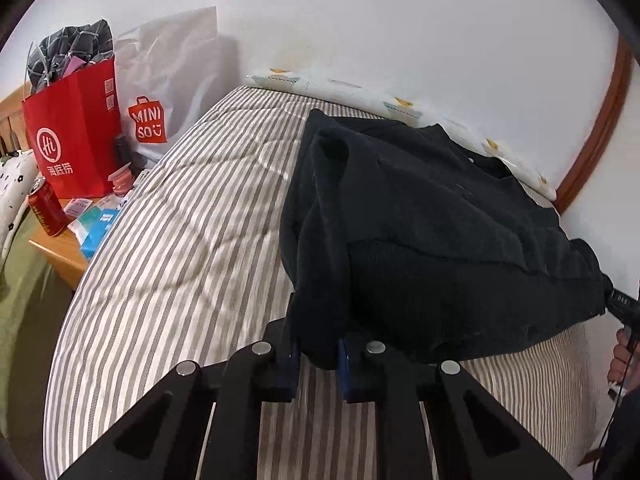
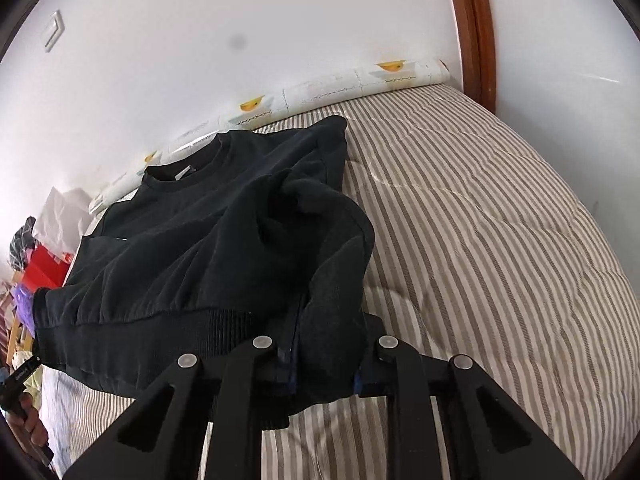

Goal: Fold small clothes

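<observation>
A black sweatshirt (image 1: 440,240) lies on the striped bed (image 1: 180,240), its bottom hem lifted off the cover and its collar toward the wall. My left gripper (image 1: 318,360) is shut on the hem's left corner, with dark cloth pinched between the blue pads. In the right wrist view the same sweatshirt (image 2: 200,248) hangs from my right gripper (image 2: 324,368), which is shut on the right corner with a sleeve bunched over it. The ribbed hem stretches between the two grippers. A hand holding the other gripper shows at each view's edge.
A wooden nightstand (image 1: 60,256) left of the bed carries a red paper bag (image 1: 72,132), a white Miniso bag (image 1: 160,92), a red can (image 1: 46,212) and small packets. A white wall runs along the bed's far side. A brown wooden frame (image 2: 472,28) stands at the bed's right end.
</observation>
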Action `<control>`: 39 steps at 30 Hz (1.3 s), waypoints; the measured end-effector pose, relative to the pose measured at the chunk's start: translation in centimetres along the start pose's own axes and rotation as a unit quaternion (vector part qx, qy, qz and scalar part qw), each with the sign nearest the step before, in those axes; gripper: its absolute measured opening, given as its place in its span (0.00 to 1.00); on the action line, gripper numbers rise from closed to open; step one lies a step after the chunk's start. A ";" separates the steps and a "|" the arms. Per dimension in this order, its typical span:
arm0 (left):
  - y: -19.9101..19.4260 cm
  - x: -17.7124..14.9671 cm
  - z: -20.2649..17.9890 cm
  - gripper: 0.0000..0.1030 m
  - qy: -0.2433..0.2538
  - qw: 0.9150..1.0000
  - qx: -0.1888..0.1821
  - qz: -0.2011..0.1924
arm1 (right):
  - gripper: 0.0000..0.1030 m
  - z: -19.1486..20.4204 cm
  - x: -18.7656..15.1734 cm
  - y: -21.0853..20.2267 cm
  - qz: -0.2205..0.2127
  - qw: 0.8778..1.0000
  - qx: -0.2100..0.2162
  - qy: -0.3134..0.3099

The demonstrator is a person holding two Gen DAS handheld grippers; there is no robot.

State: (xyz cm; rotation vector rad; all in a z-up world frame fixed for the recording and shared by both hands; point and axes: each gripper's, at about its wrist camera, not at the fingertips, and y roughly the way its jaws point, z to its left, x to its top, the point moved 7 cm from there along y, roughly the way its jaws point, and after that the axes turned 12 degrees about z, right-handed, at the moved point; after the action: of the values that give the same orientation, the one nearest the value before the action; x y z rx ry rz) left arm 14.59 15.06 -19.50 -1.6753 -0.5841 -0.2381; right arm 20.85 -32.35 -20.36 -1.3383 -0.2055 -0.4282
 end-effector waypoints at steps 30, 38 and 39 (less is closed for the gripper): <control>-7.5 -8.1 -0.8 0.44 0.046 0.998 -0.026 -0.027 | 0.42 3.1 -8.5 -9.1 -0.048 0.996 -0.031 -0.071; -5.6 -6.4 -3.0 0.44 0.057 0.997 -0.058 -0.006 | 0.42 3.3 -7.9 -4.6 -0.012 0.998 -0.033 -0.051; -5.3 -6.3 -3.0 0.44 0.054 0.997 -0.061 -0.004 | 0.42 3.0 -7.7 -4.1 -0.008 0.999 -0.029 -0.044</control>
State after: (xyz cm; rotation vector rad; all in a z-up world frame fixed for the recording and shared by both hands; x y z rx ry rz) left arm 7.12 11.09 -17.30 -1.7651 -0.5031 -0.3735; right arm 12.43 -28.69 -18.93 -1.4143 -0.2800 -0.3911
